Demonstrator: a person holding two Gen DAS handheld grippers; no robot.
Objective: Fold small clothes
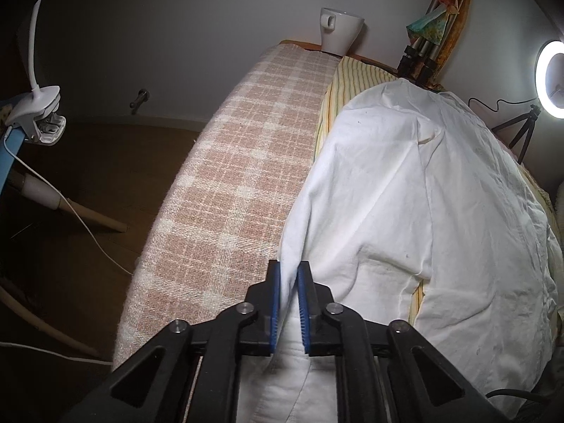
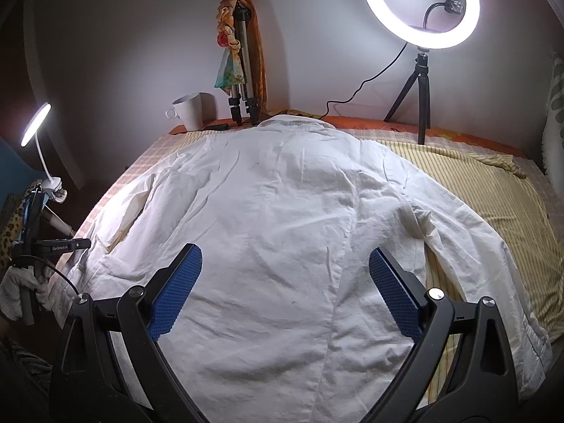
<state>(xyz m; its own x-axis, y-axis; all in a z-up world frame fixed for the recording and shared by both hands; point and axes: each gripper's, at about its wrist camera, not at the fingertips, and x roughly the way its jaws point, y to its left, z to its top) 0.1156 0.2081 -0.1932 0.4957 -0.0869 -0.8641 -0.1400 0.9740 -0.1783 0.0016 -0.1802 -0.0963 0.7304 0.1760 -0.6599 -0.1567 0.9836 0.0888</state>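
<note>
white shirt point(image 2: 282, 211) lies back-up and spread flat on a bed, over a yellow striped sheet point(image 2: 476, 190), collar toward the far wall, hem toward the tongs; long axis runs away from both cameras. one sleeve lies along the shirt's right side, slanting toward the near edge.

left tongs point(image 1: 289, 275) are clamped on a fold of the shirt's left edge, blue pads pressed on the cloth. right tongs point(image 2: 285, 282) stand wide apart above the lower back of the shirt, nothing between the pads. the left is the engaged hand; judged next step is to carry the left edge across toward the centre line.

left of the shirt a checked blanket point(image 1: 229, 176) runs to the bed's edge, then floor. a mug point(image 2: 188, 109), a tripod point(image 2: 243, 70) and a ring light point(image 2: 419, 3) stand at the far end, well apart from the shirt. room over the shirt is open.
</note>
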